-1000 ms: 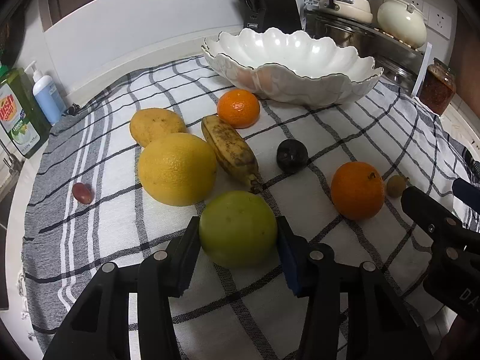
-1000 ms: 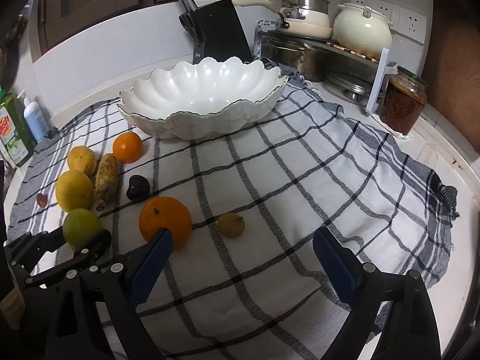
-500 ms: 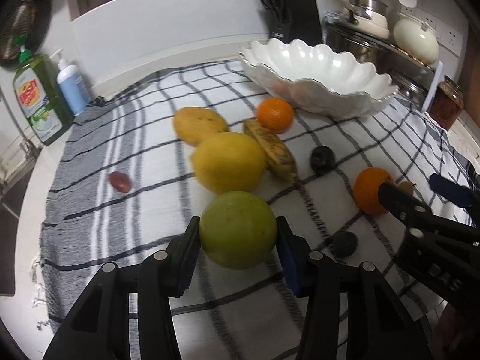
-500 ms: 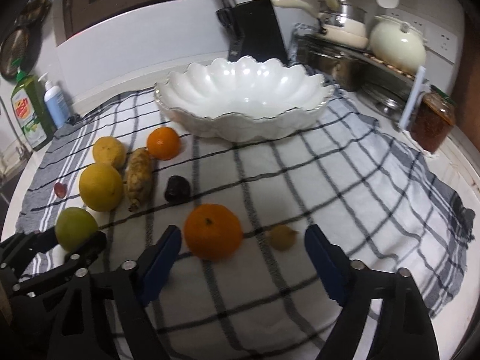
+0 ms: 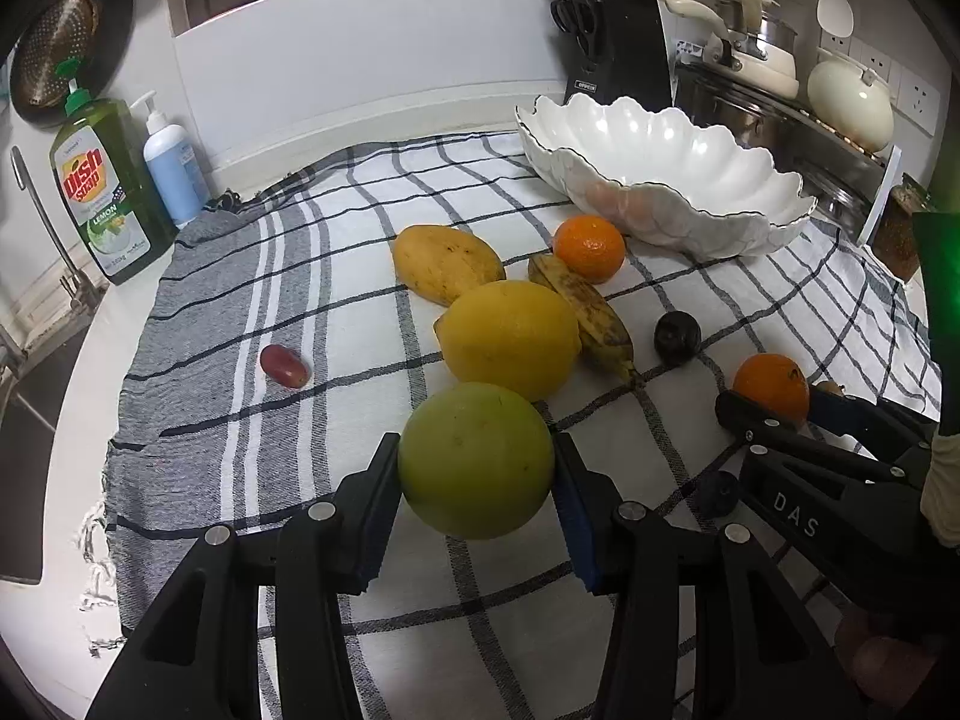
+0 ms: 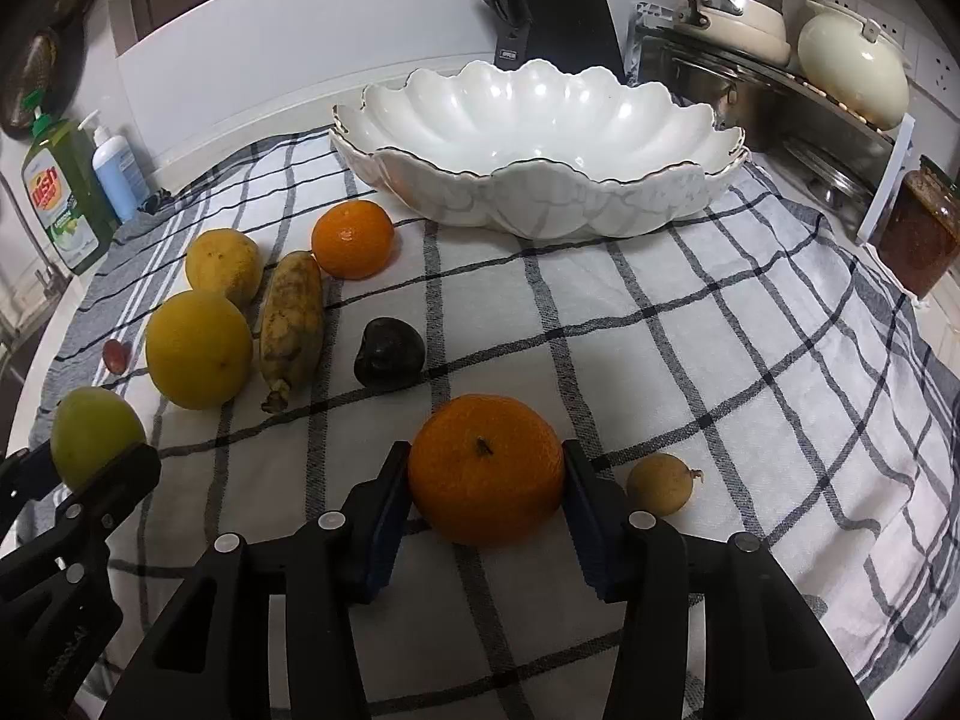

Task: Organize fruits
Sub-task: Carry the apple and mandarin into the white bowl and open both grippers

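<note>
My left gripper [image 5: 477, 492] is shut on a green apple [image 5: 476, 459] and holds it above the checked cloth [image 5: 360, 276]; the apple also shows in the right wrist view [image 6: 96, 435]. My right gripper [image 6: 485, 495] is shut on an orange [image 6: 485, 468] near the cloth's front. A white scalloped bowl [image 6: 540, 180] stands at the back, empty. On the cloth lie a large lemon [image 5: 510, 339], a mango [image 5: 447, 264], a spotted banana [image 5: 585, 312], a second orange [image 5: 589, 248], a dark plum [image 5: 677, 337], a red grape [image 5: 284, 365] and a small brown longan [image 6: 660, 483].
Dish soap [image 5: 99, 186] and a pump bottle [image 5: 171, 165] stand at the back left by the sink. A knife block [image 5: 618, 48], pots on a rack [image 5: 780, 96] and a jar [image 6: 918, 231] stand at the back right. A small dark fruit [image 5: 718, 493] lies beside the left gripper.
The left gripper has lifted the green apple off the cloth and drawn back. The right gripper has moved left and closed on the near orange.
</note>
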`<state>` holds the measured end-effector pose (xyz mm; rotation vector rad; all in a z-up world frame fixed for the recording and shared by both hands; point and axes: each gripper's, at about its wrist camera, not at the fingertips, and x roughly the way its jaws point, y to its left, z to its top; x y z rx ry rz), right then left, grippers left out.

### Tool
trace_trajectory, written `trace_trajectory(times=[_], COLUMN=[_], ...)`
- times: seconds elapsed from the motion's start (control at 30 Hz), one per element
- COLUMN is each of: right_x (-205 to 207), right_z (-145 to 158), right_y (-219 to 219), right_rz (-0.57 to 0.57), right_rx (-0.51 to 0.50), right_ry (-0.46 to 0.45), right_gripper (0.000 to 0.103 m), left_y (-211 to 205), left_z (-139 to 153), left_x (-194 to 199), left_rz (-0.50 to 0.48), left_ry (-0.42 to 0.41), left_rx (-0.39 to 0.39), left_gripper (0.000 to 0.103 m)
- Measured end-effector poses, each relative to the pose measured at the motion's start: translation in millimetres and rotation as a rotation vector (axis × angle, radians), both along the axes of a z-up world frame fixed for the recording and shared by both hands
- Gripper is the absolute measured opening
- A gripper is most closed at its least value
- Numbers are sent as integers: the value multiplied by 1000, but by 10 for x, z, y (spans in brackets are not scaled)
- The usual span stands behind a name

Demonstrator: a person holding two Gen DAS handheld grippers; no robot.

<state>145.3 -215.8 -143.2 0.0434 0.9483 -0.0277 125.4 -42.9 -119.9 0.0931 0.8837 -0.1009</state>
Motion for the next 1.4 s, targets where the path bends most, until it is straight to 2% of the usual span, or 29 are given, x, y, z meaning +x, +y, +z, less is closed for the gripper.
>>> trace_trajectory(times=[0.17,0.37,0.73,0.93,1.2,1.4], right_x=[-49,-97,-7,140,435,678], right_z=[79,333,914,1092,1253,1206], right_y=[16,12,-158,-348,-609,-717], right_rz=[6,2,-15,-48,-76,-86], right_rx=[14,19,23,-1,-32,-44], right_ry=[-8,-40,-129,-162,-187,-169], right_gripper=[48,48,48,48,48,48], left_y=[1,-17,-277,-483,-718,-832], left_z=[100,315,804,1027,1131,1096], left_x=[-40,-18,247,439,735,1050], left_rz=[-9,-27,-100,-157,-200,-224], left_ry=[-11,-36,-105,-153,-171,-156], left_rx=[0,-6,-17,-10,-9,-2], left_gripper=[48,48,48,48,48,48])
